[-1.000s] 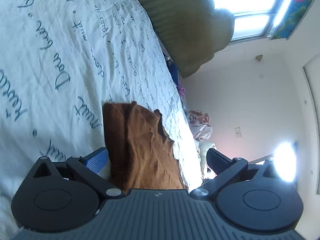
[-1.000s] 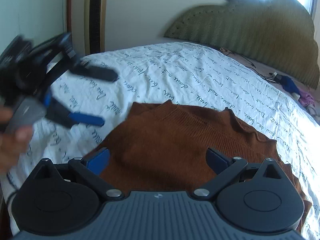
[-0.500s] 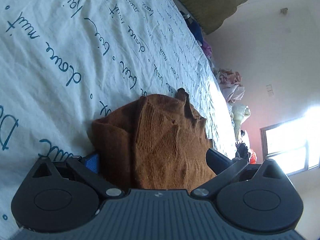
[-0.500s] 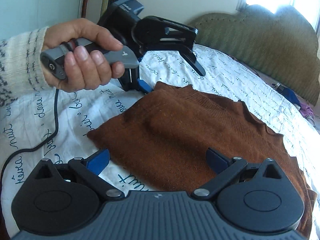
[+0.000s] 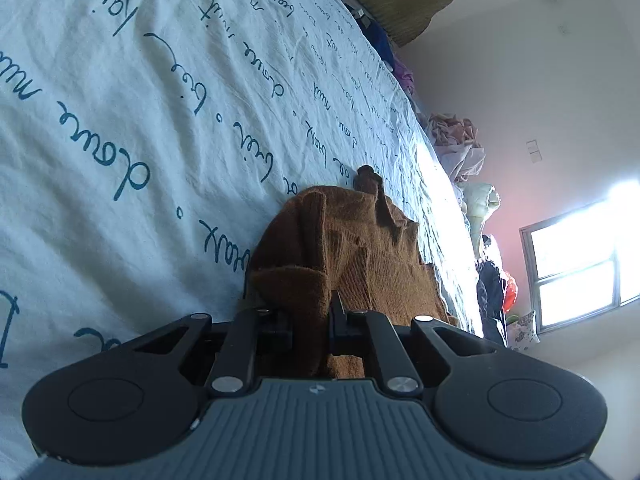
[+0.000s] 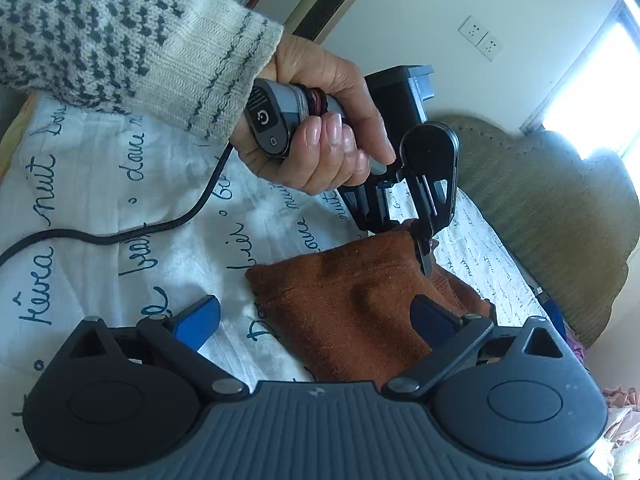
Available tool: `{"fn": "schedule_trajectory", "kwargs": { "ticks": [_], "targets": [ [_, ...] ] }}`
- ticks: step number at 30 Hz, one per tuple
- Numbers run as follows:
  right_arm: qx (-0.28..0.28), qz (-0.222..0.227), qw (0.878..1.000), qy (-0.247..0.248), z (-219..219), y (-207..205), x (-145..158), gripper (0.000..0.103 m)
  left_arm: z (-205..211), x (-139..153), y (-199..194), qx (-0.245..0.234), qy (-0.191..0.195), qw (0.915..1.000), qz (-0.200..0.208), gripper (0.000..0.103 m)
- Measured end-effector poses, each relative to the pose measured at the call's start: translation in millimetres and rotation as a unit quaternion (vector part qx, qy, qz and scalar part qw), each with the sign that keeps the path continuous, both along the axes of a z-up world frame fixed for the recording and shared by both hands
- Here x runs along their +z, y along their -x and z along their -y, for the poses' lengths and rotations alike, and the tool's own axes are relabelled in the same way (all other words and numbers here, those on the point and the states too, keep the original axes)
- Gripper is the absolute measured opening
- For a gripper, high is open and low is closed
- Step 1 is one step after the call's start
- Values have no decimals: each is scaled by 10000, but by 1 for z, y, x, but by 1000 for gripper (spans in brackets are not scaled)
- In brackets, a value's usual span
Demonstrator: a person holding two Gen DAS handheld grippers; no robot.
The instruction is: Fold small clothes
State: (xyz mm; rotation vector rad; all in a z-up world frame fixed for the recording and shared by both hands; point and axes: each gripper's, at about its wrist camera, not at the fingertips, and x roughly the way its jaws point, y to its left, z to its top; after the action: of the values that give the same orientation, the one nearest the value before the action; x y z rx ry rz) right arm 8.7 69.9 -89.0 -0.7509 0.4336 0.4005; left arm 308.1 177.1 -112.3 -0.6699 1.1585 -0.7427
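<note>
Knitwear fills the lower centre of both views: a rust-brown knitted garment lies bunched on the white bedsheet printed with blue script. The left gripper is closed tight on a raised fold of its edge, seen too in the right wrist view just above centre. The right gripper is spread wide, holding nothing, its fingers either side of the cloth's near corner. The likely risk is the loose knit slipping from the single pinch, or dragging and bunching, so the fold lands crooked.
</note>
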Motion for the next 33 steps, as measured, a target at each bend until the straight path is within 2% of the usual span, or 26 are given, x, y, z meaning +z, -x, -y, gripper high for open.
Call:
{"fn": "schedule_trajectory", "kwargs": {
  "ticks": [2,3,4,8,11,12,13,15,17,20,22,24,26,29,33],
  "targets": [
    [-140,28,9999,50,-1,-4,-3,76,-2,-2,0,33,26,10000,-29,14],
    [-208,-27,9998,31,-1,-6,-3,55,-3,-1,1,32,45,10000,-21,14],
    [-293,-47,9996,-28,1,-8,-1,44,-3,-1,1,35,53,10000,-11,14],
    [-297,-27,9993,220,3,-13,-5,44,-3,-3,1,79,91,9999,-50,14],
    [-167,169,9988,438,-1,-18,-12,41,-7,-2,3,132,136,9998,-42,14],
    [-133,275,9984,477,-4,-14,-12,15,-7,0,4,169,140,9998,-14,13],
    [-113,376,9979,516,-7,-13,-12,5,-8,1,4,209,168,9996,-13,13],
    [-96,533,9966,625,-14,-8,-14,5,-7,4,4,290,271,9992,-26,13],
    [-185,445,9977,471,-13,-10,-12,5,-8,4,6,447,405,9982,-77,13],
    [-453,202,9985,-221,3,-17,7,5,-13,-6,8,768,1004,9914,-343,12],
    [-642,-46,9935,-937,20,-21,28,5,-12,-8,10,879,1247,9874,-413,12],
    [-847,15,9873,-1340,37,-19,44,5,-4,0,12,885,1352,9861,-384,12],
    [-1007,-45,9770,-1877,61,-16,60,5,11,17,13,808,1315,9877,-266,12],
    [-1312,135,9635,-2328,97,-7,75,5,40,41,12,664,1214,9903,-148,12],
    [-1759,216,9376,-2991,155,4,85,5,105,68,18,298,999,9945,6,12]
  ]
}}
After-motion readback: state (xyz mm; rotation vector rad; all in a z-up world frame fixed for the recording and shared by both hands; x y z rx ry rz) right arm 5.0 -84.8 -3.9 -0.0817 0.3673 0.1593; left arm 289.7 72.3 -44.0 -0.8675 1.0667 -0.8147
